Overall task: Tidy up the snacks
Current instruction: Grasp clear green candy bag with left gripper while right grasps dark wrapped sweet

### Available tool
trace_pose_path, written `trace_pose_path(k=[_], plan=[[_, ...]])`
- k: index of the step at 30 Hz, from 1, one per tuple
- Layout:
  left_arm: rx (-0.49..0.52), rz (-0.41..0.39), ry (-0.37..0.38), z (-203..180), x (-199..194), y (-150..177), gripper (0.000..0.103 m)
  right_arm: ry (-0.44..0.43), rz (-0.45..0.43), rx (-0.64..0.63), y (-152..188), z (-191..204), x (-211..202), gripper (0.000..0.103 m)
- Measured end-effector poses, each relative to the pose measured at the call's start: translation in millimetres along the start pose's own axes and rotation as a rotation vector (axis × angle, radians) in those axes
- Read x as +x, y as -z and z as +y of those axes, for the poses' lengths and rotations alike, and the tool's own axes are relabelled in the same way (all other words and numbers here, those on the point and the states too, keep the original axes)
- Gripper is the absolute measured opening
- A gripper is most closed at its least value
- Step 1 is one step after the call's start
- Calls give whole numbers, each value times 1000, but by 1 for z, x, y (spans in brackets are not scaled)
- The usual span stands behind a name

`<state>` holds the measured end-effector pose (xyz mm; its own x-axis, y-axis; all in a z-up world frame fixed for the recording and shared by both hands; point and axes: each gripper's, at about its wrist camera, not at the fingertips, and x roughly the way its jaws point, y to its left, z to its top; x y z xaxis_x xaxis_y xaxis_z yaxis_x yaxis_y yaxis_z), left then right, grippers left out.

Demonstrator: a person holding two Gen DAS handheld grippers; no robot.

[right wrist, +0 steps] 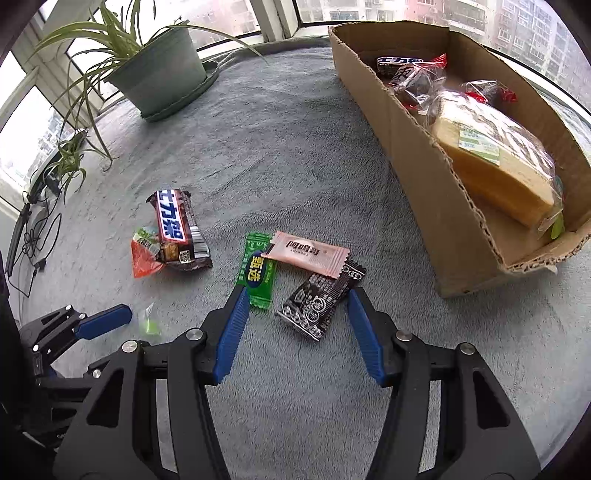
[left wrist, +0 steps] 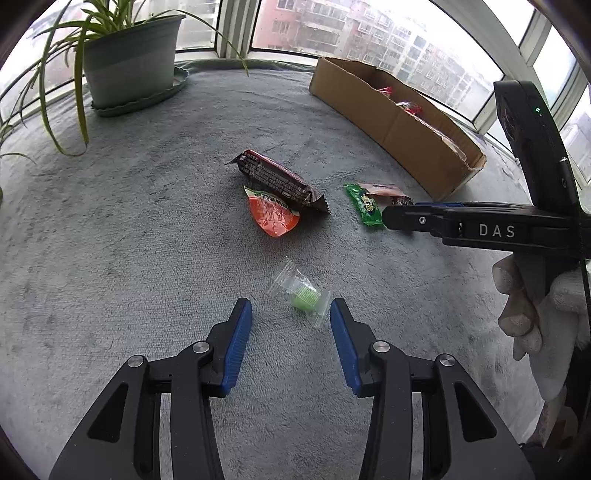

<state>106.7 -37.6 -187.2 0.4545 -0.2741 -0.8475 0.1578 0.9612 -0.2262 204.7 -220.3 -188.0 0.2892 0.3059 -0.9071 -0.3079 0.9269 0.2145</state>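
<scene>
Left wrist: black packet (left wrist: pixel 400 201) claw-hidden

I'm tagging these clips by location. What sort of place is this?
Probably a glazed balcony or sunroom in a flat: wrap-around windows facing apartment blocks, a potted plant by the glass, and a grey plush cover with snacks and a cardboard box.

Diffuse overcast daylight from blown-out rear windows (left wrist: pixel 295 26); soft faint shadows, sharp focus, strong fisheye bending, dark vignetted corners.
</scene>
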Motion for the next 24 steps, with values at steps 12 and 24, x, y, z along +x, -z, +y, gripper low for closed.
trace_pose_path(k=[12,24], plan=[[-3,-17,-29,-5,6,-6,43,110,1,-103,-1,9,1,39],[86,-51,-84,-10,5,2,27,84,-3,-89,2,1,-4,26]])
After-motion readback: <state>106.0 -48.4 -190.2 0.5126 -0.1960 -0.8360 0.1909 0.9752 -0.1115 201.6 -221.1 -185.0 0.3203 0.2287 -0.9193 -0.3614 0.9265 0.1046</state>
